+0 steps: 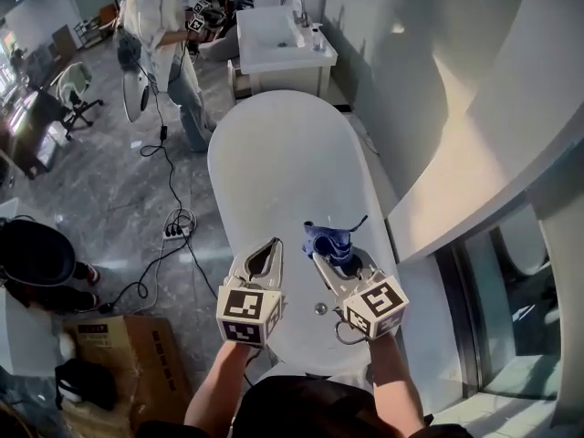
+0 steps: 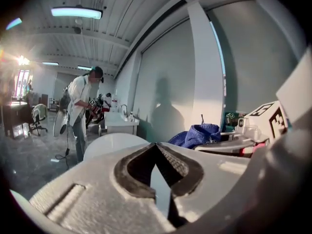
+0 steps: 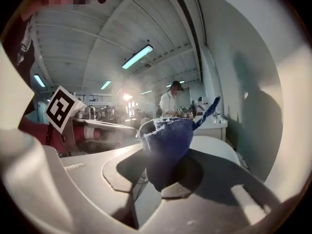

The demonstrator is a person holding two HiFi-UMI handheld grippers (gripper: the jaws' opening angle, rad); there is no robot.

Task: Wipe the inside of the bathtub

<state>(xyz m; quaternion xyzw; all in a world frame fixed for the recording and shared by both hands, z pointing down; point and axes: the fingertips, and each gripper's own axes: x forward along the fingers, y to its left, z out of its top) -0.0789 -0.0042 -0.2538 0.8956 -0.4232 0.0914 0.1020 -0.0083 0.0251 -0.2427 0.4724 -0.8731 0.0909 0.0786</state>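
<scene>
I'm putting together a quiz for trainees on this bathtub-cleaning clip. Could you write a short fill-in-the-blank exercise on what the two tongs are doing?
1. The right tongs are shut on a ____ cloth.
2. The left tongs are shut and hold ____.
3. Both hang over the bathtub, which is ____ in colour.

Missing words: blue; nothing; white.

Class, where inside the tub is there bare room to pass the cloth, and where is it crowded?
The bathtub is bare across its far half, between the cloth and the vanity end. The near end is crowded: left gripper, right gripper and drain.
</scene>
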